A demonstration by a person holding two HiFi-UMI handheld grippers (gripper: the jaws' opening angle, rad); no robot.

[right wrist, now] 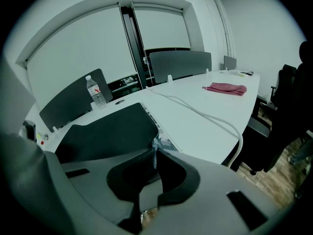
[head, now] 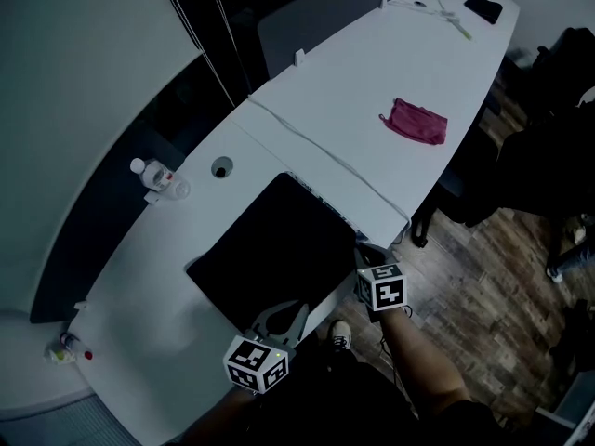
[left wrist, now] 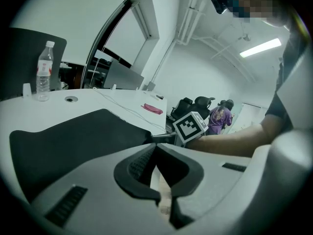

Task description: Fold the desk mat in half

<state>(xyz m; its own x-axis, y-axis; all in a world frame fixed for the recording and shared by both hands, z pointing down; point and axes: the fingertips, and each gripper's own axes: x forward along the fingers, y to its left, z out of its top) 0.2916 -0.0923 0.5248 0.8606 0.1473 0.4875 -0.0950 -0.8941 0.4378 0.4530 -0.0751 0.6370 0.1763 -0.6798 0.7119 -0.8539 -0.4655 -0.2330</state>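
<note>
Black desk mat (head: 274, 249) lies on the white tabletop (head: 372, 147). The left gripper (head: 293, 312) and right gripper (head: 361, 252) each have jaws clenched on its near edge, well apart.

Tabletop (head: 372, 72) beyond desk mat (head: 279, 249) open, wide passage. Obstacles: water bottle (head: 158, 177) upright left of mat; white cable (head: 321, 153) crossing just beyond; pink pouch (head: 416, 122) farther off.
</note>
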